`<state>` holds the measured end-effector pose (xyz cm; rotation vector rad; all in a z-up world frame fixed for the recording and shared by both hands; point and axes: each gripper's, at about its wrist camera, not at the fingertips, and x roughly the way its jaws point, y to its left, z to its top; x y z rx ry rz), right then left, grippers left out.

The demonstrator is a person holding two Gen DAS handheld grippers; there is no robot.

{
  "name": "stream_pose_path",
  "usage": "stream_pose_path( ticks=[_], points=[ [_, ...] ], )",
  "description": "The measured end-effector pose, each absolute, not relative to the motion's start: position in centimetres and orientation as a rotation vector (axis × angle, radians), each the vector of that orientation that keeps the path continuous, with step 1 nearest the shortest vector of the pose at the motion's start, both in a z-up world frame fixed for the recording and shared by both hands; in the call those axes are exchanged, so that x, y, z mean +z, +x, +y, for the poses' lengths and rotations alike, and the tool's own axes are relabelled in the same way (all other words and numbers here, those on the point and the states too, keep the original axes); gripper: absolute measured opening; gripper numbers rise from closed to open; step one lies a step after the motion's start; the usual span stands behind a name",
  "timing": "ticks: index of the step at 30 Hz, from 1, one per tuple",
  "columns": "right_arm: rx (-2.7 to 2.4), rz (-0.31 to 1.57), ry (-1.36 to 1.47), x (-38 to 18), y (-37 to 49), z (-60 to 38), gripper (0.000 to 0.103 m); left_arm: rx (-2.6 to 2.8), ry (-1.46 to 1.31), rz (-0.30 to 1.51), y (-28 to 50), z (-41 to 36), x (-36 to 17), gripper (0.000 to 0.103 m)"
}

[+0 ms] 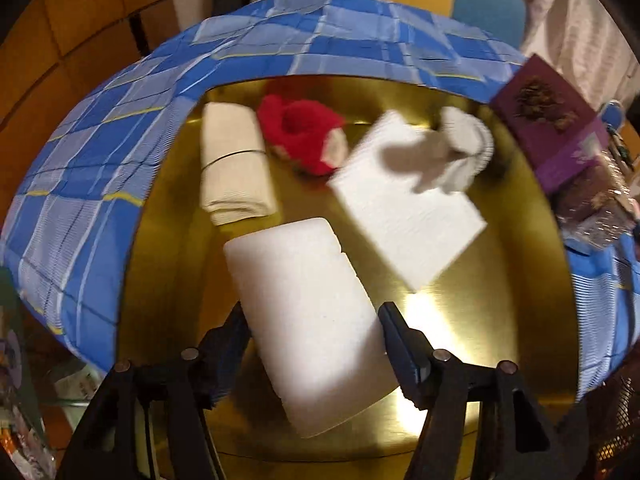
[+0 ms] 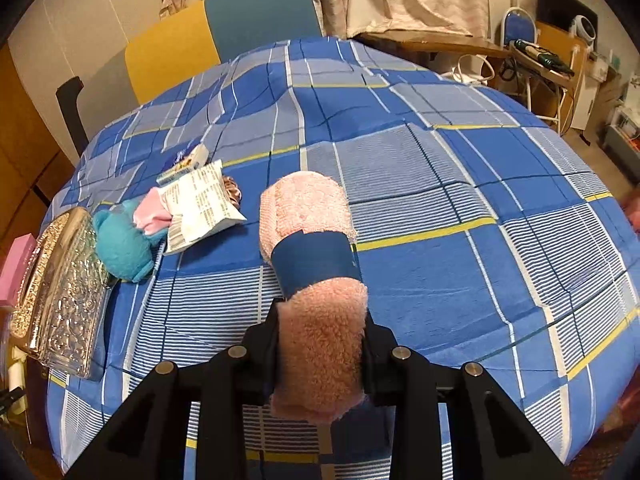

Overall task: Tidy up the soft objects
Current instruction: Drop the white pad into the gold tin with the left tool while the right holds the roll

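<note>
Right gripper (image 2: 322,344) clenched on pink rolled towel (image 2: 316,280), blue band round its middle; long axis straight ahead along the fingers, near end pinched, far end over the checked cloth (image 2: 460,184). Left gripper (image 1: 316,344) spread wide around white foam block (image 1: 308,312), fingers just beside its edges, contact unclear; block lying on gold tray (image 1: 500,280), long axis slightly tilted from the fingers. Also on tray: cream folded cloth (image 1: 236,164), red plush (image 1: 304,132), white pad (image 1: 404,204), grey sock (image 1: 456,156). Likely next: towel toward tray.
</note>
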<state>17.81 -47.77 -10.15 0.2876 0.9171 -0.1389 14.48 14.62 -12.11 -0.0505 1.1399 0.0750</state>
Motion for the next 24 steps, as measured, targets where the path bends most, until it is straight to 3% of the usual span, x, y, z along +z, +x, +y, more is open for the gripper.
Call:
stream_pose_path(
  ticks=[17, 24],
  points=[
    [-0.138, 0.87, 0.277, -9.2, 15.0, -45.2, 0.033, 0.18, -0.078, 1.067, 13.3, 18.5, -10.7, 0.077],
    [-0.122, 0.817, 0.327, -7.4, 12.8, -43.8, 0.033, 0.153, -0.27, 0.842, 9.6, 18.6, -8.0, 0.077]
  ],
)
